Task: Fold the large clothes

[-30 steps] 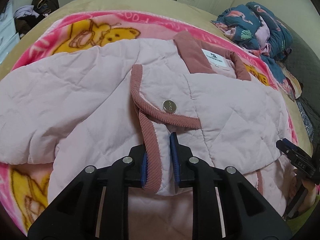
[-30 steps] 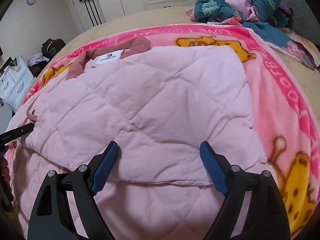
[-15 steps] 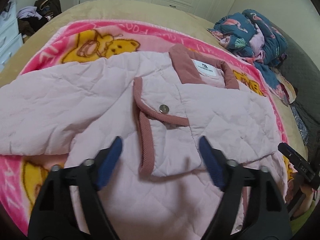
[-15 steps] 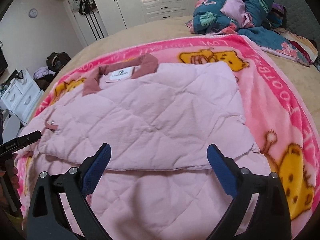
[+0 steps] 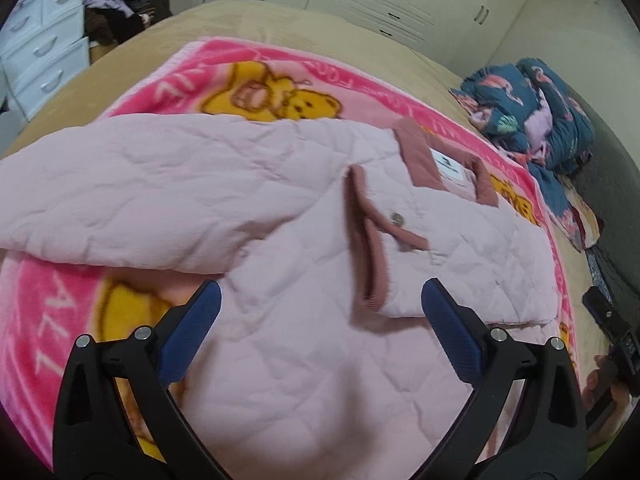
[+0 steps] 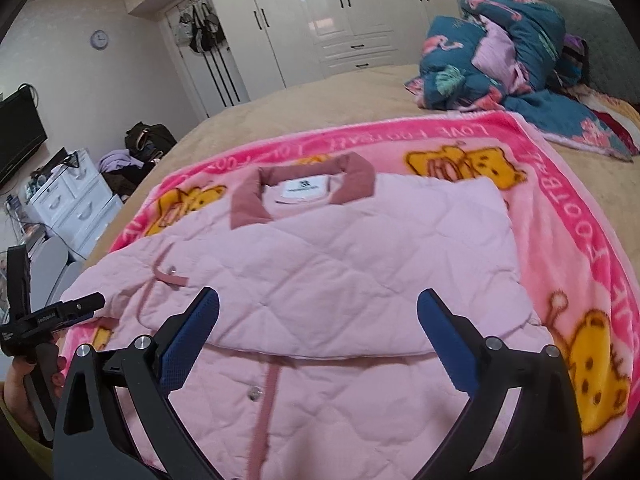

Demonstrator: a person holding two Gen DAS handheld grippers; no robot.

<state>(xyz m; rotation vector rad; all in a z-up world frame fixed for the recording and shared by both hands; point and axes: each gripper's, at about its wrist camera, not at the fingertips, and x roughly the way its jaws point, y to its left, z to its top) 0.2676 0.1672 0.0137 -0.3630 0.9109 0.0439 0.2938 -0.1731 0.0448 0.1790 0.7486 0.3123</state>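
A pale pink quilted jacket [image 5: 280, 200] with a dusty-rose corduroy collar [image 5: 416, 156] lies on a pink bear-print blanket [image 5: 280, 64]. Its right side is folded inward, and a sleeve cuff with a snap [image 5: 372, 240] rests across the middle. My left gripper [image 5: 320, 292] hovers above the jacket, its jaws opening, with nothing pinched between the blue pads. In the right wrist view the jacket [image 6: 360, 264] shows its folded panel and collar [image 6: 304, 184]. My right gripper [image 6: 318, 297] hangs over the fold's near edge, jaws opening, holding nothing.
A heap of teal flamingo bedding [image 6: 500, 48] sits at the far right of the bed. White drawers [image 6: 72, 200], a dark bag [image 6: 148, 140] and wardrobes [image 6: 320, 20] stand beyond the bed. A hand [image 6: 24, 392] holds the left gripper's handle at the left edge.
My left gripper let go of the corduroy-edged cuff, spread its jaws wide and drew back upward. The right gripper opened a little further and lifted away from the folded panel.
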